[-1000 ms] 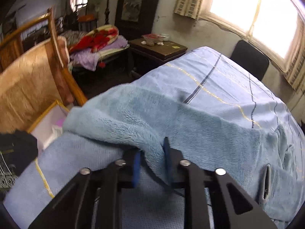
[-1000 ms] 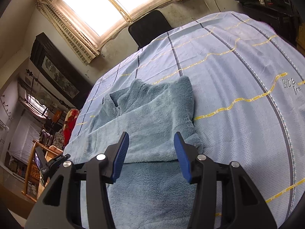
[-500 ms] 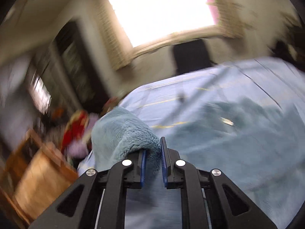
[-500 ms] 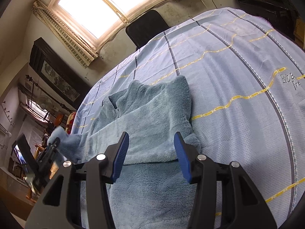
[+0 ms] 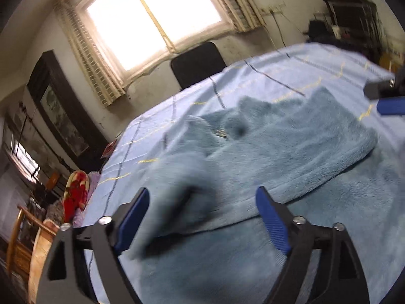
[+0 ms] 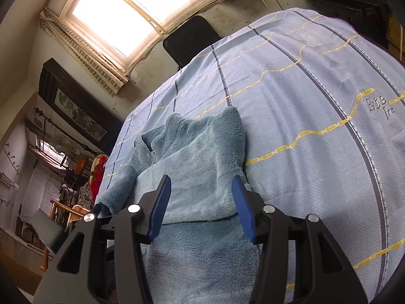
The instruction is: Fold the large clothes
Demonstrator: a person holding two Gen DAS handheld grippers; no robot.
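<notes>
A fluffy blue-grey garment point(image 5: 291, 147) point(image 6: 200, 152) lies on the bed, its upper part folded over on itself. My left gripper point(image 5: 202, 192) hovers over the garment's left side. Its jaws are opening, and the blurred sleeve point(image 5: 182, 195) hangs loose between them with neither pad pressing on it. In the right wrist view that sleeve point(image 6: 119, 187) drapes across the garment's left edge. My right gripper point(image 6: 201, 181) stands open just above the fold's near edge, with nothing between its fingers. One of its blue fingers point(image 5: 391, 107) shows at the right edge of the left wrist view.
The bed wears a light blue sheet point(image 6: 316, 101) with yellow and grey lines. A black chair point(image 5: 197, 63) stands under the window beyond its far edge. Wooden furniture point(image 5: 25, 253) and a red blanket point(image 5: 76, 195) are off the bed's left side.
My left gripper carried the sleeve from the bed's left edge across onto the garment, rolling as it went, then opened and let the sleeve go. The right gripper stayed put.
</notes>
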